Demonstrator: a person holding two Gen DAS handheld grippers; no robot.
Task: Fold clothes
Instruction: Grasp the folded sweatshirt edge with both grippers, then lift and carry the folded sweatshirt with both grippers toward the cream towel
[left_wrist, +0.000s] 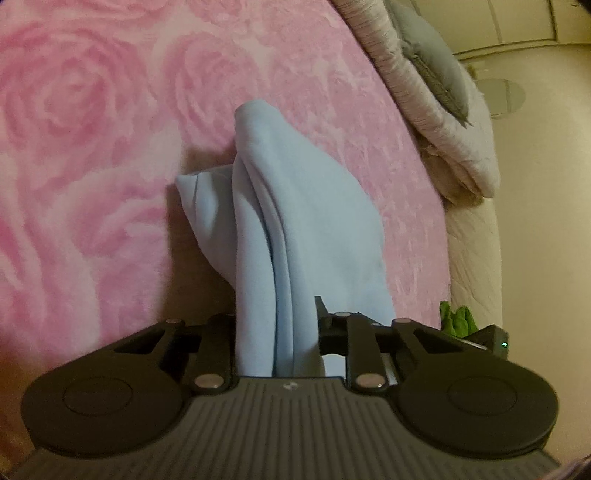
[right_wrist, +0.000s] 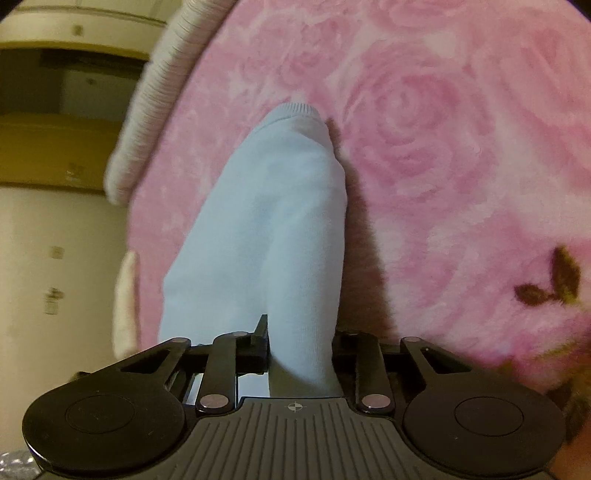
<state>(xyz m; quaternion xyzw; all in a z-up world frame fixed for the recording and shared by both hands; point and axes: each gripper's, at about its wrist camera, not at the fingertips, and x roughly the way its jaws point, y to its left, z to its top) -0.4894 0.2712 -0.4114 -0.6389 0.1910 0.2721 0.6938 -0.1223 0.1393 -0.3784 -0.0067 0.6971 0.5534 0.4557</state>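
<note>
A light blue garment (left_wrist: 295, 221) hangs in folds from my left gripper (left_wrist: 277, 325), which is shut on its bunched fabric above the pink rose-patterned bed cover (left_wrist: 92, 147). In the right wrist view another part of the same light blue garment (right_wrist: 266, 221), ending in a ribbed cuff (right_wrist: 295, 109), hangs from my right gripper (right_wrist: 301, 343), which is shut on it. Both held parts drape down toward the cover. The fingertips of both grippers are hidden by the cloth.
A beige quilted blanket (left_wrist: 436, 110) with a grey pillow (left_wrist: 432, 55) lies at the bed's right edge. A green object (left_wrist: 458, 319) sits by the left gripper. The bed's left edge (right_wrist: 147, 122) borders cream furniture (right_wrist: 55, 147).
</note>
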